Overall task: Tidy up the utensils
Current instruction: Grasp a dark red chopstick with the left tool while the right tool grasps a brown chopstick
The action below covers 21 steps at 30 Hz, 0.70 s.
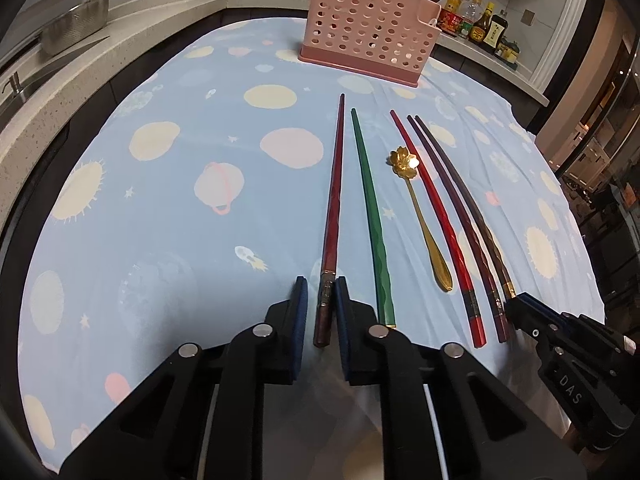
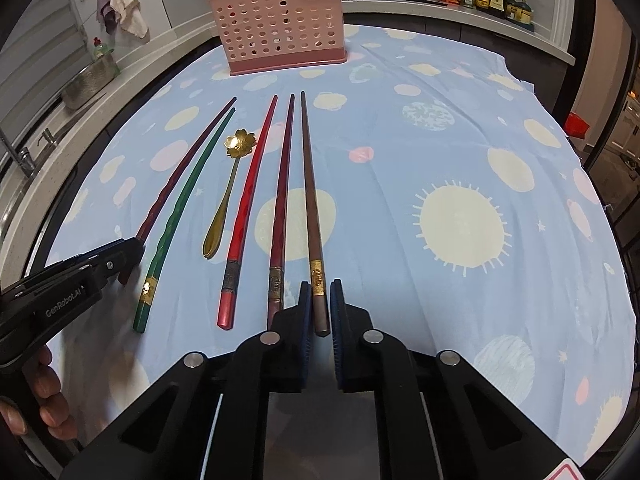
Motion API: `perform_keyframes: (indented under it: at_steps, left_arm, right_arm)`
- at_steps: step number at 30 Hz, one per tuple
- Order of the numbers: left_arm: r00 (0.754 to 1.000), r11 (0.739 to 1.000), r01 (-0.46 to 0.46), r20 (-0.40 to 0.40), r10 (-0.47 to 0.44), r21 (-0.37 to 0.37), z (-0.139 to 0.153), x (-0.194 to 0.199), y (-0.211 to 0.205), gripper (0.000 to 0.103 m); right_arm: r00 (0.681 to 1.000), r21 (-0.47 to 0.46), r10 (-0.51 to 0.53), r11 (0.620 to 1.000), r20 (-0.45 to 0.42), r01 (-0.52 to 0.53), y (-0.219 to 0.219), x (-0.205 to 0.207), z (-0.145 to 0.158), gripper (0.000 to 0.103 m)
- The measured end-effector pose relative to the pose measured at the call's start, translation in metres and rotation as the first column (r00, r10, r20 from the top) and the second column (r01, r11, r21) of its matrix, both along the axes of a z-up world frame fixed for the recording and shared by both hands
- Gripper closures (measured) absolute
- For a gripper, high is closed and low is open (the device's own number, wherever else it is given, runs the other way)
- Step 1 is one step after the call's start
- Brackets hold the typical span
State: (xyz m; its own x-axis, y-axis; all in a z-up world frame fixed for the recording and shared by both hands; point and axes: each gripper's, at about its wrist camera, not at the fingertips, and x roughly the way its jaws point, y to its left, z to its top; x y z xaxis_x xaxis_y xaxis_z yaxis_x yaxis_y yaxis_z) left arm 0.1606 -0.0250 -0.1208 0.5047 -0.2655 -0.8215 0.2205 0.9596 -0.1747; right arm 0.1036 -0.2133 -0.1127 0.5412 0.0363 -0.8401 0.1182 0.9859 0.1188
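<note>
Kitchen counters ring a table spread with a blue planet-print cloth [image 1: 168, 200], and the pink perforated utensil holder [image 1: 360, 28] stands at its far side as the landmark. Nearer than the holder, five chopsticks and a gold flower spoon [image 1: 416, 200] lie in a row, tips toward it. The left gripper [image 1: 322, 300] is pinched on the butt end of the dark red chopstick [image 1: 336, 184], the row's leftmost piece, its blue pads pressing each side. The right gripper [image 2: 320, 304] is clamped likewise on the brown chopstick [image 2: 310, 200], the rightmost, just behind its gold band. Both sticks still rest on the cloth, well short of the holder. The step in hand looks like lifting each stick for the holder; doing it well probably means raising the held ends first, so the long tips do not drag the cloth or knock the green chopstick [image 1: 370, 216] and the maroon chopstick [image 2: 282, 200] lying alongside.
</note>
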Motion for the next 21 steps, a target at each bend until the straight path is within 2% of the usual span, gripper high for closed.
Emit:
perform_keyframes:
  at_steps: [12,21]
  left_arm:
    - [1.000,0.999,0.000,-0.013,-0.001,-0.032,0.006,-0.006,0.004,0.096]
    - [0.999,0.999,-0.018,0.034,0.020,-0.042,0.039,-0.012,0.012,0.096]
  right_arm:
    - [1.000,0.039,-0.005,0.999,0.029,0.004,-0.001,-0.010,0.015,0.096]
    - [0.993,0.076,-0.030,0.997,0.113,0.022,-0.009,-0.019,0.050,0.096]
